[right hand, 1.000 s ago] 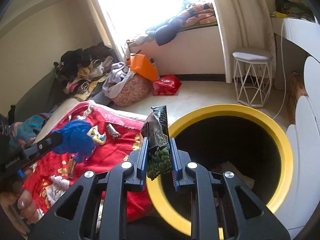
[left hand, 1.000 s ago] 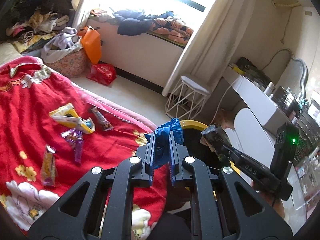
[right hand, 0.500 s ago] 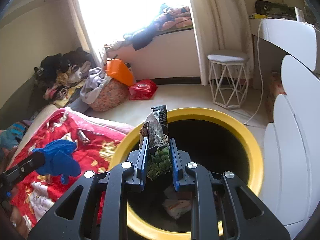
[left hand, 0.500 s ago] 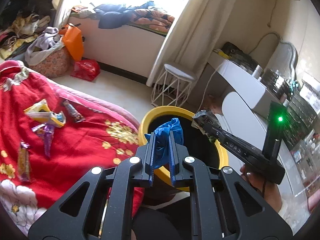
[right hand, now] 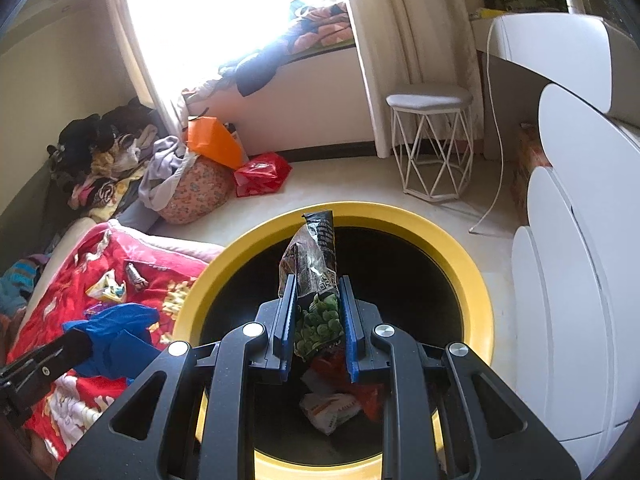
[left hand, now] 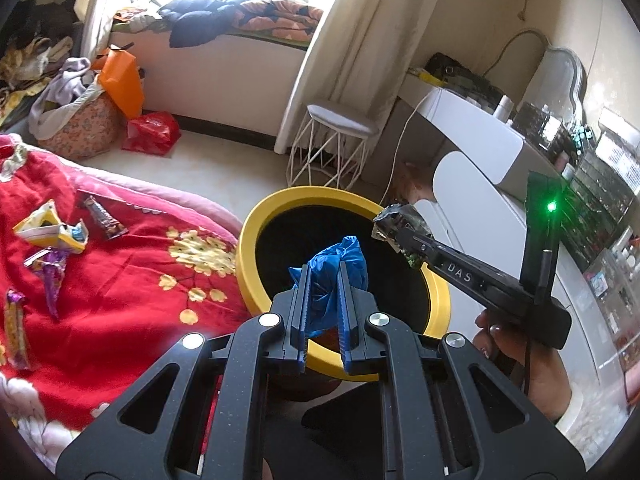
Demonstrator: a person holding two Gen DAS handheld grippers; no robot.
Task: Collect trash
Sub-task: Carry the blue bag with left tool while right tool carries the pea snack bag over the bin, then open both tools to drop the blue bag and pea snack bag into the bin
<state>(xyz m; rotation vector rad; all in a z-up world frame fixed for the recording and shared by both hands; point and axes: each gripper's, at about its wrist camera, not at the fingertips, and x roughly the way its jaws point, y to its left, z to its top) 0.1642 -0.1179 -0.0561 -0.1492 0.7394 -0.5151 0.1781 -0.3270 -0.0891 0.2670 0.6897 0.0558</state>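
My left gripper (left hand: pixel 323 280) is shut on a crumpled blue plastic bag (left hand: pixel 336 260), held over the near rim of the yellow-rimmed black trash bin (left hand: pixel 256 220). My right gripper (right hand: pixel 317 292) is shut on a dark snack packet showing green peas (right hand: pixel 316 276), held above the open bin (right hand: pixel 472 280). In the left wrist view the right gripper (left hand: pixel 394 226) reaches over the bin's right rim. In the right wrist view the left gripper with the blue bag (right hand: pixel 116 332) is at the bin's left. Wrappers lie at the bin's bottom (right hand: pixel 336 404).
A red flowered blanket (left hand: pixel 120 280) left of the bin carries several wrappers (left hand: pixel 48 232). A white wire stool (left hand: pixel 336 148) stands behind the bin. White cabinets (right hand: pixel 568 280) are on the right. A laundry bag (right hand: pixel 192 192) and red bag (right hand: pixel 260 172) sit by the window wall.
Both grippers have moved toward and over the bin, each still holding its piece of trash. The bin's inside and the wrappers at its bottom have come into view.
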